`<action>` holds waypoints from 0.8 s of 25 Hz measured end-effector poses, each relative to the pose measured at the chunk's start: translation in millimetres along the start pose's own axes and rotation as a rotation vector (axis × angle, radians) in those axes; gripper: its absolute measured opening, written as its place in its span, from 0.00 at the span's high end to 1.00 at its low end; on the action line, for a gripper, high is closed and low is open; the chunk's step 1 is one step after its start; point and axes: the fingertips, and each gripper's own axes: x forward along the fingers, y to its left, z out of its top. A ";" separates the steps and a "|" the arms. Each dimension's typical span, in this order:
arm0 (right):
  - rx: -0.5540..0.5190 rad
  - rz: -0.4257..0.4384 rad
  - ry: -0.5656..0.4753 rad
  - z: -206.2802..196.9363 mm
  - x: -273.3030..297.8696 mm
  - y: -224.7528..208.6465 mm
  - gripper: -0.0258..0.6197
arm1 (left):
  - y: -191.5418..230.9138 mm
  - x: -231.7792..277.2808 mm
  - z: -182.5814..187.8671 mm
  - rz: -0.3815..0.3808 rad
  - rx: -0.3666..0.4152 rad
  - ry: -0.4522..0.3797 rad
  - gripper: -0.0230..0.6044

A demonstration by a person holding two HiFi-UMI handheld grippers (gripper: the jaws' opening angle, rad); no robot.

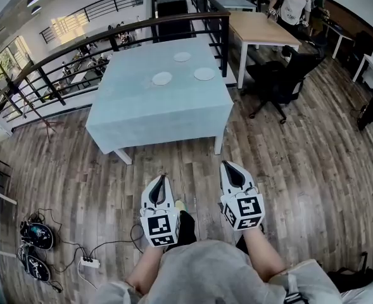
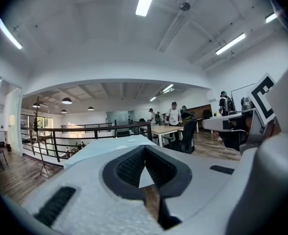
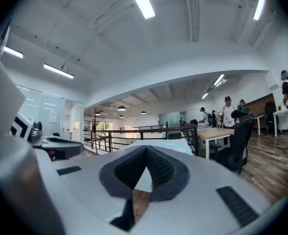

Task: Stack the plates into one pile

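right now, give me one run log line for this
stage: short of table | left gripper: shut, empty | right gripper: shut, empty | plates: three, apart, unstacked

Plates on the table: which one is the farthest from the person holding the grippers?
The back plate, alone near the table's far edge. The left plate and right plate sit closer.

A table [image 1: 154, 116] with a light blue cloth stands on the wooden floor [image 1: 300, 163]. A black office chair [image 1: 276, 78] sits beside it, by a wooden desk [image 1: 262, 29]. A black railing [image 1: 78, 45] runs behind.
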 end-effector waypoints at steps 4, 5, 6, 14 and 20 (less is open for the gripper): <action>0.015 0.014 0.018 -3.4 27.0 -4.0 0.92 | 12.7 26.4 -3.2 0.000 -0.011 0.001 0.94; 0.015 0.015 0.022 -3.8 34.0 -5.5 0.92 | 15.4 33.8 -3.4 -0.002 -0.011 0.003 0.94; 0.015 0.014 0.026 -4.0 41.4 -7.3 0.92 | 18.3 41.6 -3.1 -0.004 -0.013 0.004 0.94; 0.026 0.018 0.037 2.3 110.9 -15.9 0.92 | 49.0 107.7 4.5 -0.028 -0.013 0.014 0.94; 0.019 0.003 0.037 12.3 157.0 -20.5 0.92 | 72.0 147.1 11.2 -0.044 -0.023 0.012 0.94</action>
